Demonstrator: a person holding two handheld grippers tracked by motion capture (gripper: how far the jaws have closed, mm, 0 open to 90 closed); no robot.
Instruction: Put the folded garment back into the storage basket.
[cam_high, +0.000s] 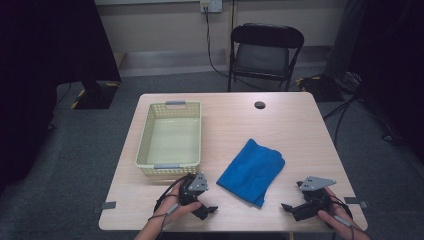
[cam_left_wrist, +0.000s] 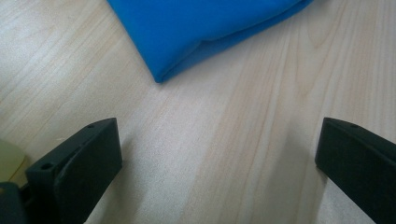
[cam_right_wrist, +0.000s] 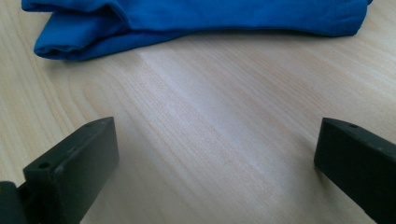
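Your left gripper (cam_high: 207, 209) rests at the near edge of the table (cam_high: 300, 130), jaws spread wide with nothing between them, pointing right toward the blue cloth (cam_high: 251, 171). Your right gripper (cam_high: 291, 208) sits at the near right, jaws likewise spread and empty, pointing left at the same cloth. The folded cloth lies between the two grippers, slightly farther in, touching neither. Left of the cloth, beyond your left gripper, stands a pale yellow basket (cam_high: 144, 135); its interior appears empty. A small dark disc (cam_high: 259, 105) sits near the far edge. Past the table stands a black folding chair (cam_high: 265, 50) on grey floor
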